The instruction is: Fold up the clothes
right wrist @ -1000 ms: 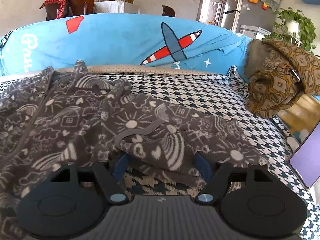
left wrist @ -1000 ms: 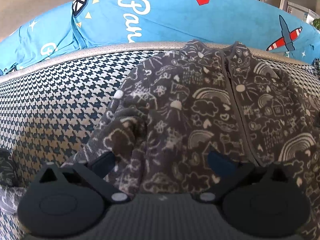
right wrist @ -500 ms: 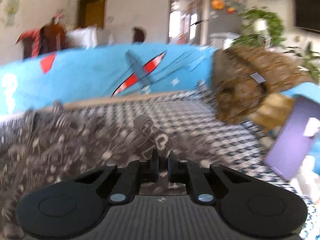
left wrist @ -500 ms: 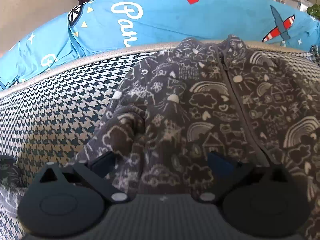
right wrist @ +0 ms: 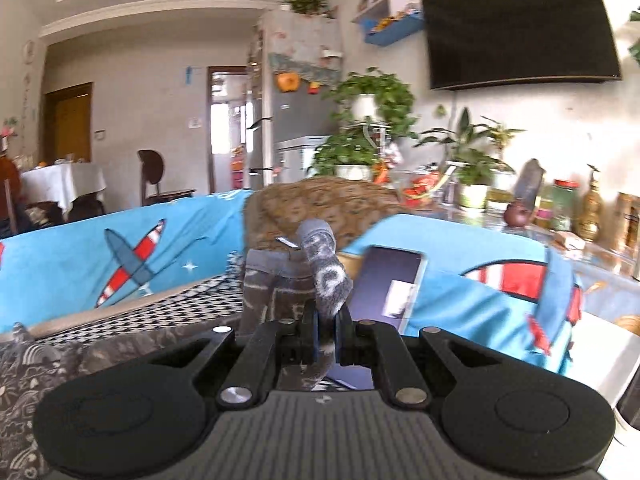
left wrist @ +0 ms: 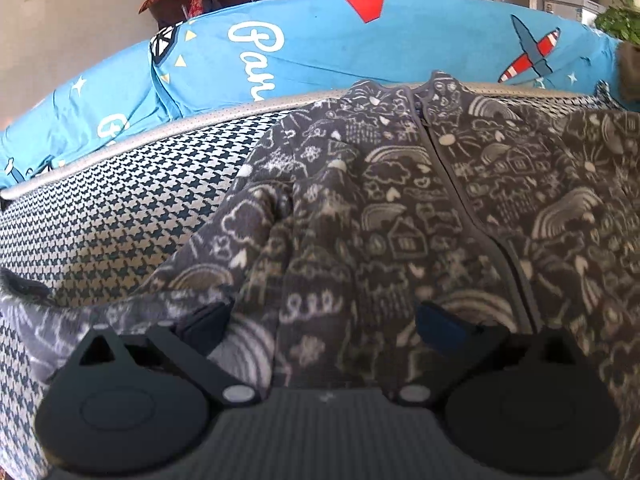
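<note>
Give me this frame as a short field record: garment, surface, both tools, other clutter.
garment: dark grey fleece zip jacket with white doodle print, spread front-up, zipper closed
surface: black-and-white houndstooth sofa seat
backrest: blue cartoon-print cover with a red-striped plane
left tool: open, over the jacket's lower part, gripping nothing
right tool: shut on the jacket's sleeve cuff, raised above the seat
clutter: brown patterned cloth bundle and purple-screened tablet behind the cuff

Free room: bare houndstooth cushion (left wrist: 120, 220) left of the fleece jacket (left wrist: 400, 220). Obstructions: blue backrest (left wrist: 320, 52) behind; brown bundle (right wrist: 320, 208) and propped tablet (right wrist: 388, 284) at the right end.
</note>
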`<state>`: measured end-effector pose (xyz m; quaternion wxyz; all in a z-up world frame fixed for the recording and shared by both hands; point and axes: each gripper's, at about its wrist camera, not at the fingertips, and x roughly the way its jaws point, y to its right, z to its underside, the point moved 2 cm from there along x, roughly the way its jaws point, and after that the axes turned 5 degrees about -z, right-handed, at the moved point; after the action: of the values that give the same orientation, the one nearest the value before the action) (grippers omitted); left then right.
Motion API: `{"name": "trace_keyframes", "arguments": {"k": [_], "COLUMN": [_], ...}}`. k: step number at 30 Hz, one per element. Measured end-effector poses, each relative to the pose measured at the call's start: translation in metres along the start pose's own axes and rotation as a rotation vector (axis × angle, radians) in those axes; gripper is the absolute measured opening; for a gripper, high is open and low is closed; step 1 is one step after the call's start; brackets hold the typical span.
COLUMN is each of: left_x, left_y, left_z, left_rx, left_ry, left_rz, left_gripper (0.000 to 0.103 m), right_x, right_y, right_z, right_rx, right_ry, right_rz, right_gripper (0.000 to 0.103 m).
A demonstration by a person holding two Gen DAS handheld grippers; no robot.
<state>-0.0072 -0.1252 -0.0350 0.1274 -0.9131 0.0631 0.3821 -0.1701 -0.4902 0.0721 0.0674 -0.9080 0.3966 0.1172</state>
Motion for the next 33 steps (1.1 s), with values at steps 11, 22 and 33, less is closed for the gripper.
{"name": "trace_keyframes", "arguments": {"k": [11, 22, 33], "left_x": [-0.009, -0.011, -0.008], "left_y": [-0.01, -0.011, -0.009], "left_z": [0.024, 0.03, 0.031], "left_rx": [-0.062, -0.06, -0.06], "left_ry": [-0.056, -0.06, -0.064], "left_rz": [0.064, 0.06, 0.051], "left_gripper": [0.103, 0.103, 0.103], "right_x": [-0.005, -0.017, -0.012], "right_y": [0.037, 0.09, 0.114], "right_z": [-0.008, -0.007, -0.002], "right_rx": [0.088, 0.263, 0.273], "right_ry": [0.087, 0.077, -0.014], "right_rz": [0.158, 0.208, 0.106], "right_gripper": [0.009, 0.027, 0.04]}}
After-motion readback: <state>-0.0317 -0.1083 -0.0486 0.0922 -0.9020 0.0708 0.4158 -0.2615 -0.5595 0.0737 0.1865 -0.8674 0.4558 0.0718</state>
